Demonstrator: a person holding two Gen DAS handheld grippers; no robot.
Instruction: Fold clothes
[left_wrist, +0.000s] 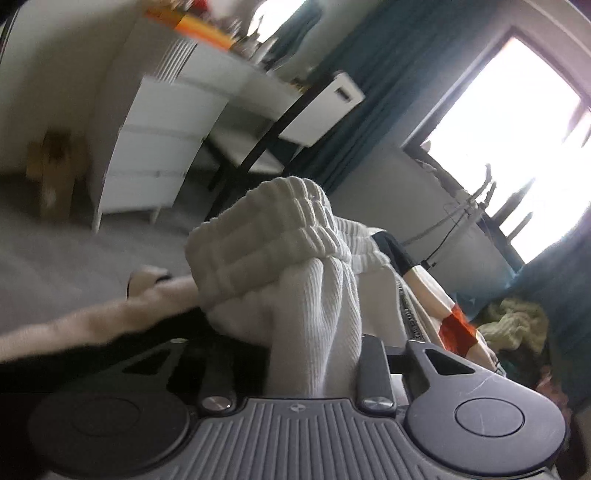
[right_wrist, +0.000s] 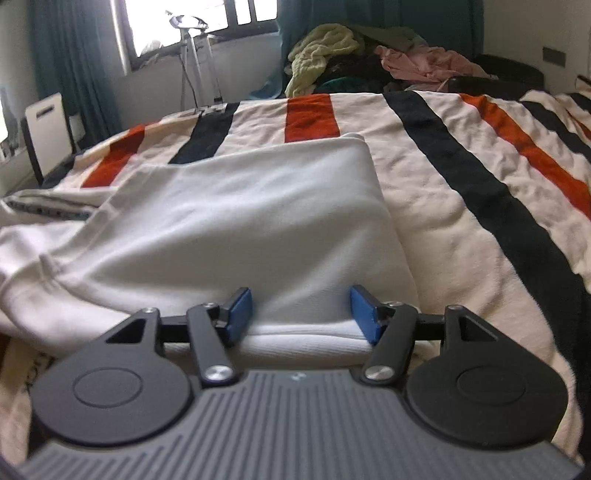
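Observation:
A white ribbed garment (left_wrist: 295, 295) rises bunched from between the jaws of my left gripper (left_wrist: 303, 363), its thick ribbed cuff (left_wrist: 266, 236) folded over at the top. The jaws are shut on this cloth, which hides the left finger; the right finger (left_wrist: 373, 365) presses its side. In the right wrist view the white garment (right_wrist: 240, 214) lies spread on the striped blanket (right_wrist: 461, 155). My right gripper (right_wrist: 301, 314) is open at the garment's near folded edge. That edge lies between the blue pads (right_wrist: 240, 314), which stand wide apart.
A heap of unfolded clothes (right_wrist: 369, 55) sits at the far end of the bed. A metal stand (right_wrist: 195, 55) is by the window. Beside the bed are white drawers (left_wrist: 159, 147), a dark-framed chair (left_wrist: 258, 147) and grey floor (left_wrist: 74, 251).

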